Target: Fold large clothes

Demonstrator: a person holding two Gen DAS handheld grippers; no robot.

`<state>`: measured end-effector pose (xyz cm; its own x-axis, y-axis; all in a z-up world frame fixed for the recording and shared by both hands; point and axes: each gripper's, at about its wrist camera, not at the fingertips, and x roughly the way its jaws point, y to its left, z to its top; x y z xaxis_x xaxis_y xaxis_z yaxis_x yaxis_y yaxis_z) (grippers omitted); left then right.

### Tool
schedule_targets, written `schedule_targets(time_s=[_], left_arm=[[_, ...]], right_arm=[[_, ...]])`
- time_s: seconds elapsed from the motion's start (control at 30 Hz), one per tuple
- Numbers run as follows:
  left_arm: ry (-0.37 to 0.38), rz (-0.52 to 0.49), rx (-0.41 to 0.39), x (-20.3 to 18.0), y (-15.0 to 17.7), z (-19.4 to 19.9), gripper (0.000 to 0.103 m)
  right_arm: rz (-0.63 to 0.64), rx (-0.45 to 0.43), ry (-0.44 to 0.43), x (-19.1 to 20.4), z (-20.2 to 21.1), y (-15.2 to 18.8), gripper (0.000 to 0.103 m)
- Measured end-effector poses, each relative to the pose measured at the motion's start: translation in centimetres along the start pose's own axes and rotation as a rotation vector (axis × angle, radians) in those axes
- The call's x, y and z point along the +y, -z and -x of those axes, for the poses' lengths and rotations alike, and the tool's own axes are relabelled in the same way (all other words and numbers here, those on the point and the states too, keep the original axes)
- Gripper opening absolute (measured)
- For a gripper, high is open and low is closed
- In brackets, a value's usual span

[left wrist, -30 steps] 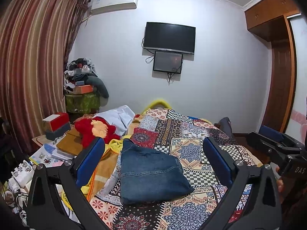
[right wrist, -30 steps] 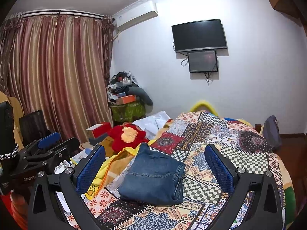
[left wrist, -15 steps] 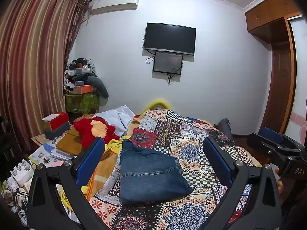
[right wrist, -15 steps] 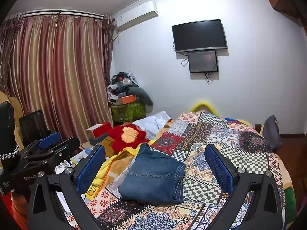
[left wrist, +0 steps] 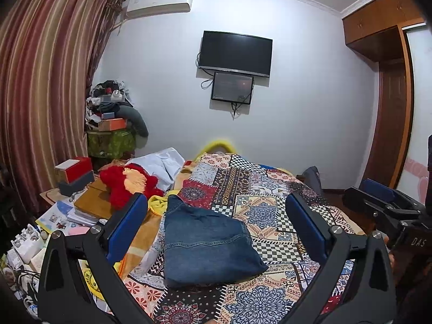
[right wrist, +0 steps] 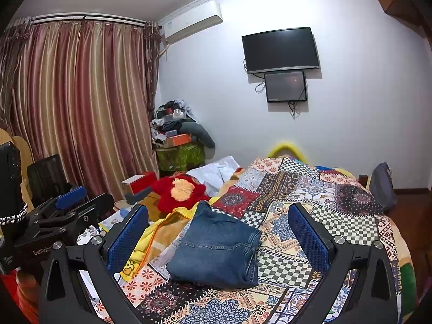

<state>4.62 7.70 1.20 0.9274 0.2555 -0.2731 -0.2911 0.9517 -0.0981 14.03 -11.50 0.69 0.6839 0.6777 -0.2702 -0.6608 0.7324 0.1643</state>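
Observation:
Folded blue jeans (left wrist: 208, 245) lie in a compact stack on the patchwork bed cover (left wrist: 272, 210), near its left side. They also show in the right wrist view (right wrist: 218, 248). My left gripper (left wrist: 216, 229) is open and empty, held back from and above the jeans. My right gripper (right wrist: 218, 232) is open and empty, also back from the jeans. The right gripper shows at the right edge of the left wrist view (left wrist: 388, 205). The left gripper shows at the left of the right wrist view (right wrist: 70, 205).
A red plush toy (left wrist: 127, 183) and white cloth (left wrist: 162, 162) lie left of the jeans. A cluttered side table (left wrist: 81, 205) with books and boxes stands left of the bed. Curtains (left wrist: 40, 94) hang on the left; a wardrobe (left wrist: 388, 102) stands on the right.

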Motion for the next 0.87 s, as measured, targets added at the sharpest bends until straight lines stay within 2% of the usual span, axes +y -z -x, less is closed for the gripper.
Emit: schedule_targets(time_s=[0.87], left_arm=[[0.046,-0.017,0.021,-1.4,-0.2,-0.4,0.103]], right_arm=[[-0.016,-0.005,0.016,-0.8,-0.3,0.3,0.103]])
